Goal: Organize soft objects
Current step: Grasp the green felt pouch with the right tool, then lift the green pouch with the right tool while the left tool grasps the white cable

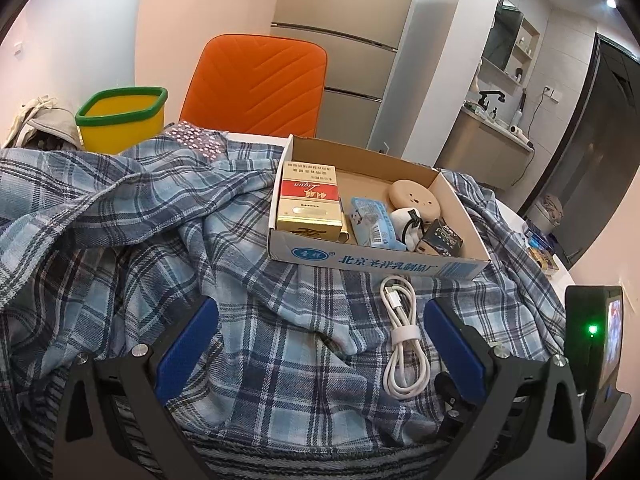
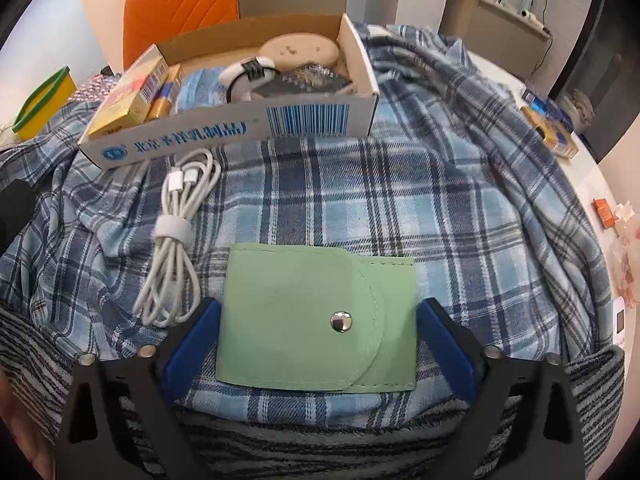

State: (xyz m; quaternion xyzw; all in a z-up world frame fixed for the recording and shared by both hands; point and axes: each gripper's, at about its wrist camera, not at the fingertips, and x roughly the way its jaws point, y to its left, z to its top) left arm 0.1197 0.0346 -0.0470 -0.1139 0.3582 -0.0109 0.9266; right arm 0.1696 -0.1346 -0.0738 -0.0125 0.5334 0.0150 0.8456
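A blue plaid shirt lies spread over the table, also in the right wrist view. A green snap pouch lies on it between the blue fingers of my right gripper, whose jaws stand wide at the pouch's sides. A coiled white cable lies left of the pouch and shows in the left wrist view. My left gripper is open above the shirt, with the cable near its right finger. A cardboard box holding small items stands on the shirt.
A yellow bin with a green rim and an orange chair stand at the back. A striped grey cloth lies at the near edge. Small boxes sit on the white table at right.
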